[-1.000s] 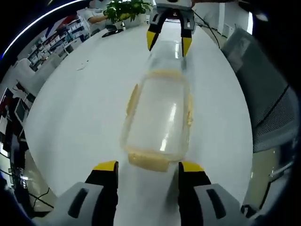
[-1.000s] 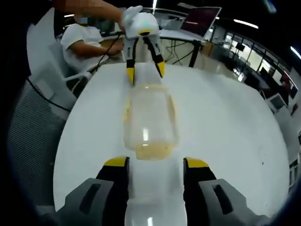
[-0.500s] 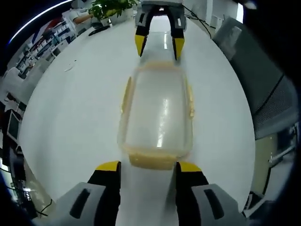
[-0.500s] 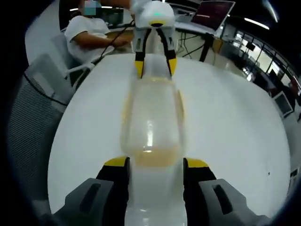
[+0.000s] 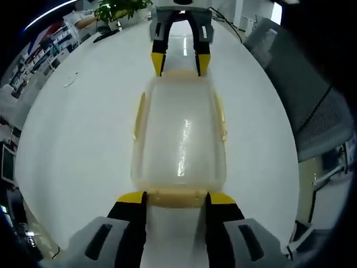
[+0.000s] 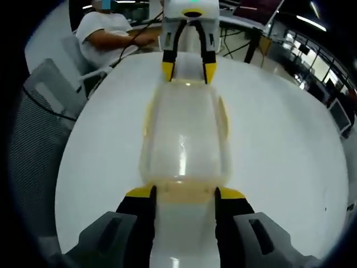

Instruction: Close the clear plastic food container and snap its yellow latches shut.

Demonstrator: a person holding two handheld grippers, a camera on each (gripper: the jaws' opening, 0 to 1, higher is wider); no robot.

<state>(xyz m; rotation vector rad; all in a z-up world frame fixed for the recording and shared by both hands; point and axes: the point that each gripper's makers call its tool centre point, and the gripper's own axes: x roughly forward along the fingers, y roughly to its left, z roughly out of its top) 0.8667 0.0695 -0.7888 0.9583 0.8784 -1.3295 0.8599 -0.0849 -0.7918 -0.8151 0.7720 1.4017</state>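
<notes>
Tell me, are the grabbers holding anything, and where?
Neither closes on anything yet. Left gripper and right gripper sit open at opposite ends of the container, by its end latches.

The clear container lies in the middle of the white table, with a gripper at each short end: the left gripper has its spread jaws at one end latch and the right gripper stands at the far one, so both ends are taken. Bare tabletop runs along both long sides out to the table's edges. Grey chairs stand just past one edge, and a seated person sits beyond the far corner.
</notes>
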